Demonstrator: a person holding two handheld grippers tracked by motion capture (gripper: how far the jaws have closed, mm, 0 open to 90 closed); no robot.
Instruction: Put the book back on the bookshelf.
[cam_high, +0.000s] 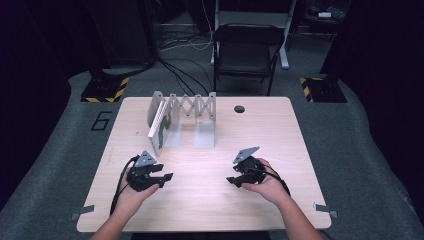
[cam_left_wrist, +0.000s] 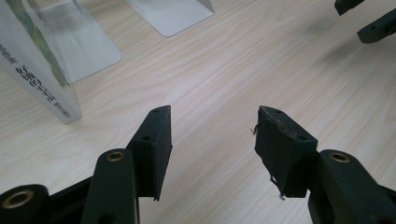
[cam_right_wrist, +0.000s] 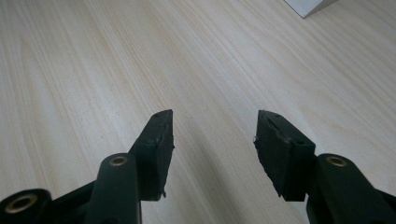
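A large "6" is marked on the grey floor mat (cam_high: 101, 120); the print on the book (cam_left_wrist: 39, 77) is unreadable.

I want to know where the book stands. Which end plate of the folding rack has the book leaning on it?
The left end plate: the book leans there; the right end plate stands bare.

so the count was: grippers – 2, left gripper (cam_high: 161, 178) lower left, right gripper (cam_high: 236, 179) lower right | expanding bookend rack (cam_high: 192, 114) – 1, upper centre | book (cam_high: 160, 127) in it – 1 | chair (cam_high: 246, 50) – 1, top | table (cam_high: 280, 135) – 1
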